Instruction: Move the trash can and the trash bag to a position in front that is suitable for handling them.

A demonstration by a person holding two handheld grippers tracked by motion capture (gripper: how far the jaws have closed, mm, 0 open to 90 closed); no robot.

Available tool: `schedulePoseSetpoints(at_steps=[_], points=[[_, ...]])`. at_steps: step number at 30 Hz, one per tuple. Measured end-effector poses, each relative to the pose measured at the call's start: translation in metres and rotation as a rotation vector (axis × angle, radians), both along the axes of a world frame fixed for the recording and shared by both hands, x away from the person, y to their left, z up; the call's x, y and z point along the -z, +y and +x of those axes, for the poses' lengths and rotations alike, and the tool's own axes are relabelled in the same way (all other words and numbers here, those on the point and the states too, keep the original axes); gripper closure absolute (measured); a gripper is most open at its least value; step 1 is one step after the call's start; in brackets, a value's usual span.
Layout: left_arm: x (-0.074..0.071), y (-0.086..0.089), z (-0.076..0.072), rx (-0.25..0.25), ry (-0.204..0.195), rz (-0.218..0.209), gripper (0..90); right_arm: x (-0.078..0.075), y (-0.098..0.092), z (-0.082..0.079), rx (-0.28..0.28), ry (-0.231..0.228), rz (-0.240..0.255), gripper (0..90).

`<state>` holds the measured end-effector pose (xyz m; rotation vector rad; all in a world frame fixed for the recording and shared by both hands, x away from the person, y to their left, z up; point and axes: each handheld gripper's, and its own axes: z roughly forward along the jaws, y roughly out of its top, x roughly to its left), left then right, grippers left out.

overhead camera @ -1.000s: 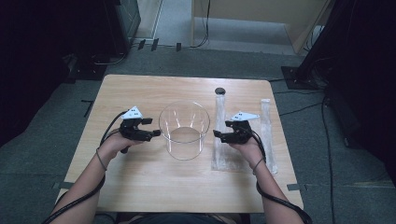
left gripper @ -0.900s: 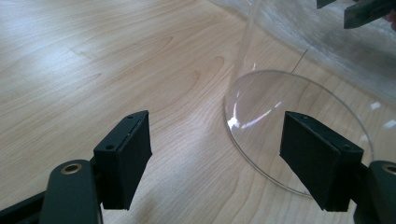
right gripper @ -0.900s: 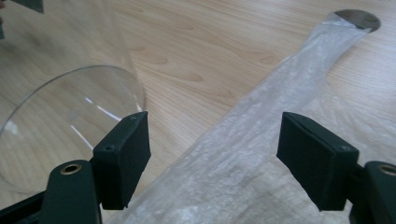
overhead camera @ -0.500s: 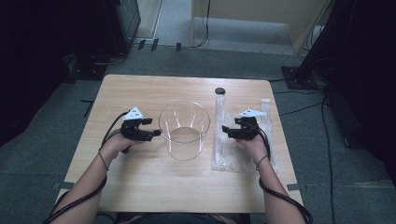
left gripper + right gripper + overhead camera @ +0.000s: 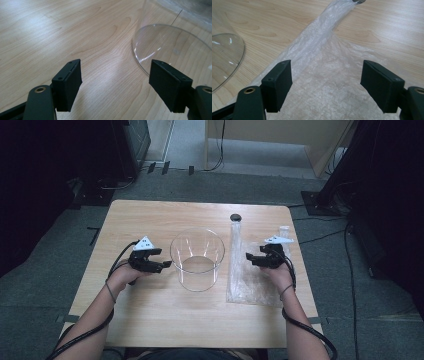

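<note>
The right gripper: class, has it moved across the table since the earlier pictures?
Yes. The right gripper has shifted right, away from the clear container, and sits over the plastic bag.

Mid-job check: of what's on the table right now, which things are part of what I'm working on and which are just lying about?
In the job:
- clear plastic bag, flat on the table, under the open right gripper
- clear round container, upright, beside the open left gripper

Lying about:
- small black round thing at the bag's far end
- clear tube-like thing near the table's right edge
</note>
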<state>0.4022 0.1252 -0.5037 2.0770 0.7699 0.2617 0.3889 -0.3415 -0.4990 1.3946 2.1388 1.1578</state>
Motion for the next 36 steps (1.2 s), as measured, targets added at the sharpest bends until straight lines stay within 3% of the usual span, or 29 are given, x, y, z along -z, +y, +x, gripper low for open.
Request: schedulePoseSetpoints(at_steps=[11,13,29,36], points=[[0.002,0.002,0.000,-0.005,0.014,0.012,25.4,0.002,-0.021,0.000,0.049,0.009,-0.011,25.1],[0.002,0.002,0.000,-0.007,0.016,0.011,25.4,0.003,-0.028,0.000,0.072,0.014,-0.036,25.1],[0.001,0.003,-0.001,0.001,0.024,0.012,25.3,0.010,-0.064,-0.003,0.199,0.065,-0.034,24.9],[0.001,0.004,-0.001,-0.009,0.028,0.006,25.3,0.009,-0.080,-0.008,0.267,0.077,-0.057,24.9]])
